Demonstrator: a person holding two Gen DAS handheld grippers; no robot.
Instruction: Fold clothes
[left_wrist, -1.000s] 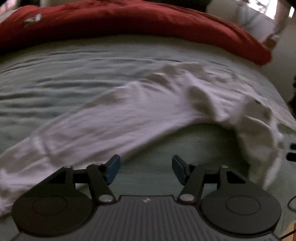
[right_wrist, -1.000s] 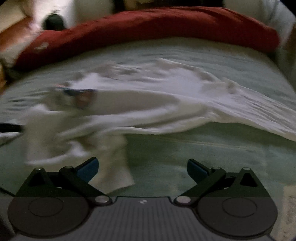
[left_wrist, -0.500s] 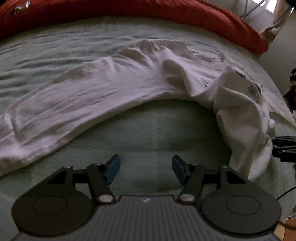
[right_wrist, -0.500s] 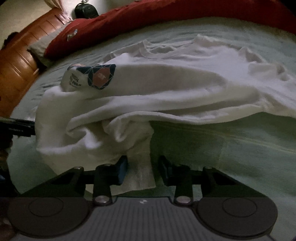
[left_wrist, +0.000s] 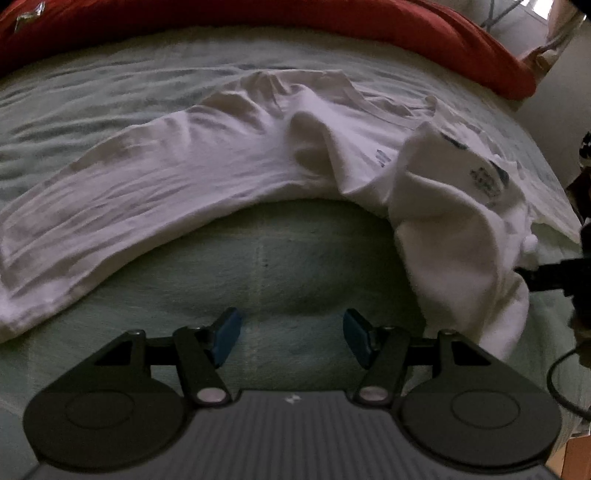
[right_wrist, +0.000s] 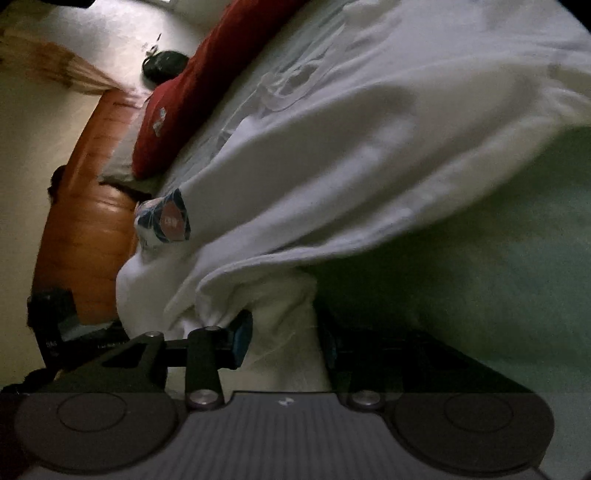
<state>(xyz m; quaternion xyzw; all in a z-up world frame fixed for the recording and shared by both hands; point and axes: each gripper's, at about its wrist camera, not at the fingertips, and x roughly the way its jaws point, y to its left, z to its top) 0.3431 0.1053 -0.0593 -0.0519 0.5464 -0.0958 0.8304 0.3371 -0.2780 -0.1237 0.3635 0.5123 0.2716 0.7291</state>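
Here we are at the bed (left_wrist: 147, 258), pale green sheet, and a white T-shirt (left_wrist: 207, 162) lies stretched in a long arc across it, rumpled, with a red blanket (left_wrist: 443, 33) bunched along the far edge.

The right gripper (right_wrist: 284, 339) has got hold: a bunched corner of the shirt sits squeezed between its blue pads (right_wrist: 242, 334), the cloth bulging out above them. That end of the shirt is lifted and heaped, and its printed badge (right_wrist: 170, 221) is turned up on the fold. In the left view you can see that same gripper coming in from the right edge, nose buried in the white heap.

The left gripper (left_wrist: 291, 334) is another story. Its tongs stand apart, nothing between them, only bare sheet below. It hangs just short of the shirt's near edge, around the middle of the arc, and the long flat end of the shirt trails away to its left.

So I'd call this the gathering step: one corner taken, the other side waiting. The fold itself hasn't begun; the shirt is too creased and crooked for that.

Next, I reckon the left gripper needs to reach the shirt's near edge and pinch it, well apart from the right one's grip. Then both can pull the cloth taut and flat before anything gets folded over.
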